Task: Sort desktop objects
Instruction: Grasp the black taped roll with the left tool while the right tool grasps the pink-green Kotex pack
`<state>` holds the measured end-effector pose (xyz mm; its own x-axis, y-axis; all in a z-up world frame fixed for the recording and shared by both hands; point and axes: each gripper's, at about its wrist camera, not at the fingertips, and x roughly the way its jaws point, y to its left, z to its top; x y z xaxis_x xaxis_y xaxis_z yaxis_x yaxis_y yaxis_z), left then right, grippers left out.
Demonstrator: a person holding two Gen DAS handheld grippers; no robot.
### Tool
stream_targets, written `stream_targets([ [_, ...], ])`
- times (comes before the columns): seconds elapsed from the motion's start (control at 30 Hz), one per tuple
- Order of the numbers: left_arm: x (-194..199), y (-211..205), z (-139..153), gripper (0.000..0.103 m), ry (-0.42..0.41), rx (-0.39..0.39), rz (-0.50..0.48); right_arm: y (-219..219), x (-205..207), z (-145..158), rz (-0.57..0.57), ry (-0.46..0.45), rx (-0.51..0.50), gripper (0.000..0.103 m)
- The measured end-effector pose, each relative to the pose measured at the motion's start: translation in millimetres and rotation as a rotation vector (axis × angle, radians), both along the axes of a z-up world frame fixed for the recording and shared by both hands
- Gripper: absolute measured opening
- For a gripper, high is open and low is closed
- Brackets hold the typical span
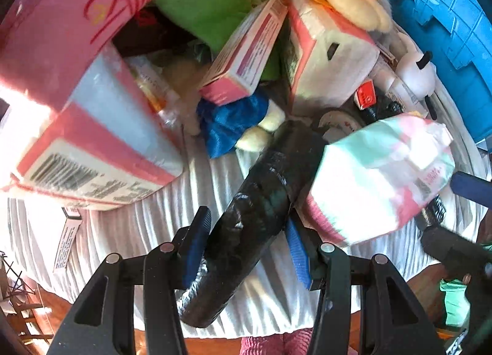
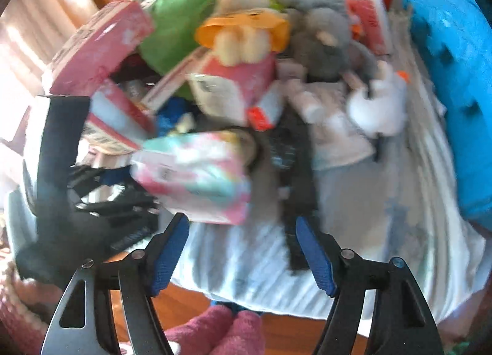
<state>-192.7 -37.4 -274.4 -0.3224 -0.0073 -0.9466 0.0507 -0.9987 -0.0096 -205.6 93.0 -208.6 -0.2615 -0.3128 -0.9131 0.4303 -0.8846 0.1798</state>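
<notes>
Black wrapped cylinder [image 1: 261, 210] lies diagonally on white ribbed cloth [image 1: 138, 226], clamped between blue pads of left tool [image 1: 246, 250]. Pastel tissue pack [image 1: 381, 179] just beside cylinder, resting on clutter pile. Right tool [image 2: 243, 250] jaws apart, nothing between them, above cloth. Pink boxes [image 1: 246, 53], plush toys [image 2: 323, 35] heaped behind. Blue crate [image 1: 446, 17] at right edge.

You are closing your left gripper [image 1: 246, 247] on a black wrapped cylinder [image 1: 261, 210], its blue pads [image 1: 196, 244] pressing both sides above a white ribbed cloth [image 1: 153, 226]. A pastel tissue pack [image 1: 384, 179] is lying just right of it; pink boxes [image 1: 101, 152] are crowding the far left.
</notes>
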Motion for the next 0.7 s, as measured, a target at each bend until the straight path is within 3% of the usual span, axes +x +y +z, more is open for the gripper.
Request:
stream_targets([
  [0.17,4.6,-2.6,-0.7,0.047,0.019,0.023,-0.008,-14.8,-6.2,-11.6,0.038,-0.008,-0.028,0.072],
  [0.4,12.1,-4.3,1.0,0.047,0.032,0.045,-0.016,-23.4,-17.5,-13.6,0.019,-0.023,-0.081,0.084],
  [0.5,10.4,-4.2,0.5,0.047,0.03,0.055,-0.012,-27.9,-21.5,-20.7,-0.003,-0.027,-0.058,0.084],
  [0.53,10.1,-2.1,0.7,0.047,0.031,0.047,-0.016,-27.9,-24.1,-24.6,-0.016,-0.033,-0.046,0.082],
  [0.6,8.8,4.5,1.0,0.044,0.033,0.025,-0.032,-27.3,-28.7,-31.8,-0.029,-0.052,-0.042,0.067],
  [0.7,6.8,18.7,4.2,0.039,0.044,-0.009,-0.051,-27.0,-28.7,-28.9,-0.047,-0.032,-0.026,0.065],
])
